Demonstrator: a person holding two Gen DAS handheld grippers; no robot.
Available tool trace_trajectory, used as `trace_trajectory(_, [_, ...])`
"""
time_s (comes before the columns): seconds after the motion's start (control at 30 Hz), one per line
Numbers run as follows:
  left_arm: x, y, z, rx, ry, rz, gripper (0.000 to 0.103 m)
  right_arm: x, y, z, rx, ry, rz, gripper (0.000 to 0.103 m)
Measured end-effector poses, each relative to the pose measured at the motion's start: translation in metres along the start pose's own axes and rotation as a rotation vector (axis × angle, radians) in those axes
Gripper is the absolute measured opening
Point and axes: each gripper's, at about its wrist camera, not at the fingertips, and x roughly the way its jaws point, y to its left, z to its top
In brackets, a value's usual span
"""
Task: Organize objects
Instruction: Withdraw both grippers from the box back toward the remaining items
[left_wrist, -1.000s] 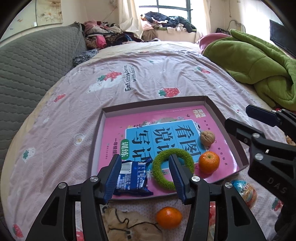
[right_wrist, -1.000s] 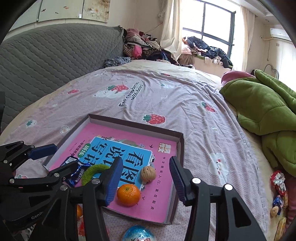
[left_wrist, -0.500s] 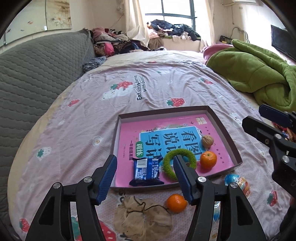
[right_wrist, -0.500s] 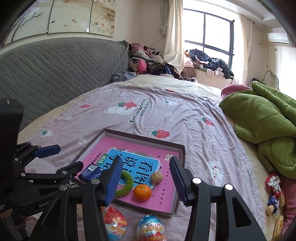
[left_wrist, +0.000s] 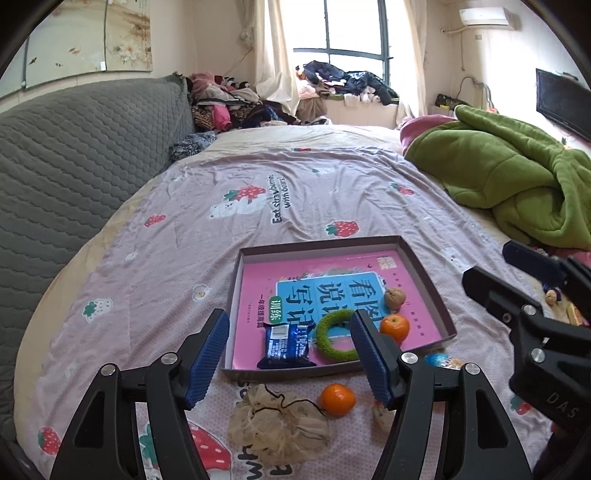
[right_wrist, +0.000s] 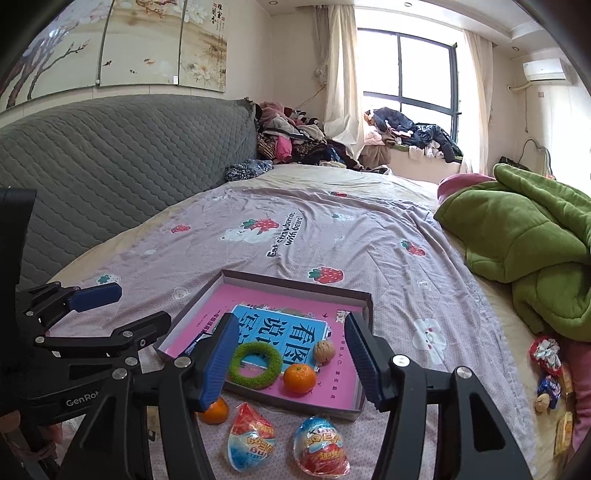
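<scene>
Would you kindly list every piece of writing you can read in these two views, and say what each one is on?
"Eat strawberries with bears!": on the bedsheet.
"看图说话写话" and "训练": on the pink book in the shallow box.
"GenRob": on the left gripper, cut off at the edge.
"DAS": on the right gripper.
Blue snack packet, two egg-shaped wrappers and wall calligraphy: too small or blurred to read.
</scene>
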Motion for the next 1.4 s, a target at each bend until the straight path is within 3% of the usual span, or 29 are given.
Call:
trace_trajectory(0.57, [-0.04, 0.01, -0.002, -0.025, -0.055, 0.018, 0.072, -0.029, -0.001, 0.002, 0.03, -0.071, -0.01, 0.069])
trace_trajectory(1.4, [-0.063, 0.016, -0.032, -0.059, -0.057, 0.011, 0.072, -0.045, 0.016, -0.008, 0.031, -0.076, 0.044, 0.069])
